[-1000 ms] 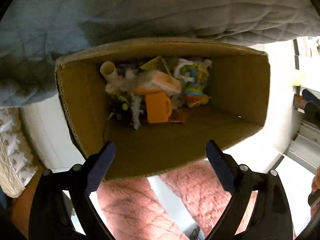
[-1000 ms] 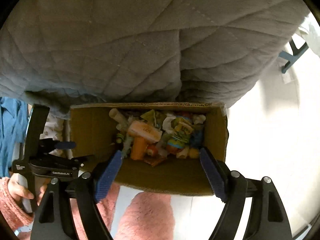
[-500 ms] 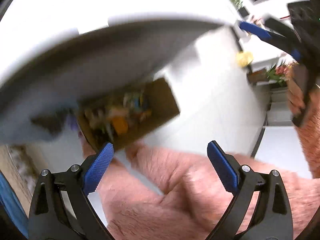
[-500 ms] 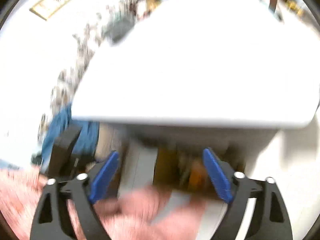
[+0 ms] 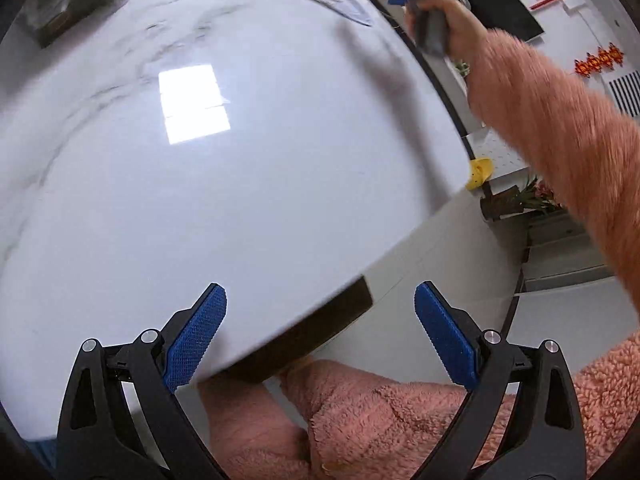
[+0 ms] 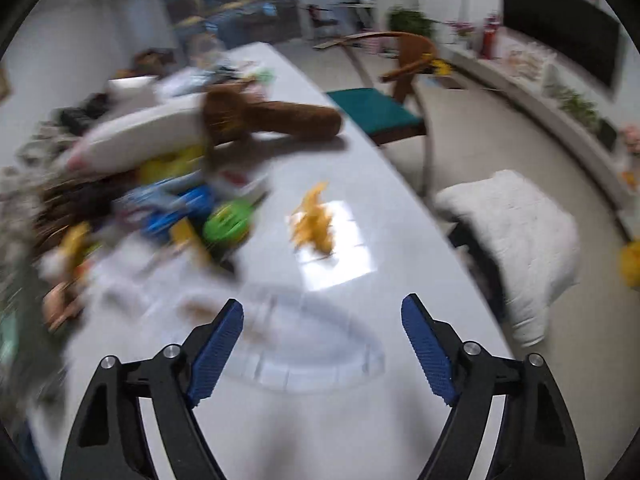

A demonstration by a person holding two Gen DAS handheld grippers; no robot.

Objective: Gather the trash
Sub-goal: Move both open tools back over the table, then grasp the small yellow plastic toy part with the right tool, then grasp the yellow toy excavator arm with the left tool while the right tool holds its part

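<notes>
Your left gripper [image 5: 320, 336]: jaws wide apart, nothing between them, tilted downward. Your right gripper [image 6: 322, 350]: jaws closing, nothing between them. Your right hand [image 5: 444, 26]: raised, wrapped around its handle, pink sleeve [image 5: 560, 140] extended.

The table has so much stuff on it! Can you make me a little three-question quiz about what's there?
1. True or false: something is pinched in the right gripper.
2. On the white table, what lies alone in the bright patch of light? A) a crumpled yellow wrapper B) a red cup C) a spoon
3. Fill in: the chair beside the table has a ____ seat.

Key: 1 false, nothing is between the jaws, which are closing. 2 A. 3 green.
</notes>
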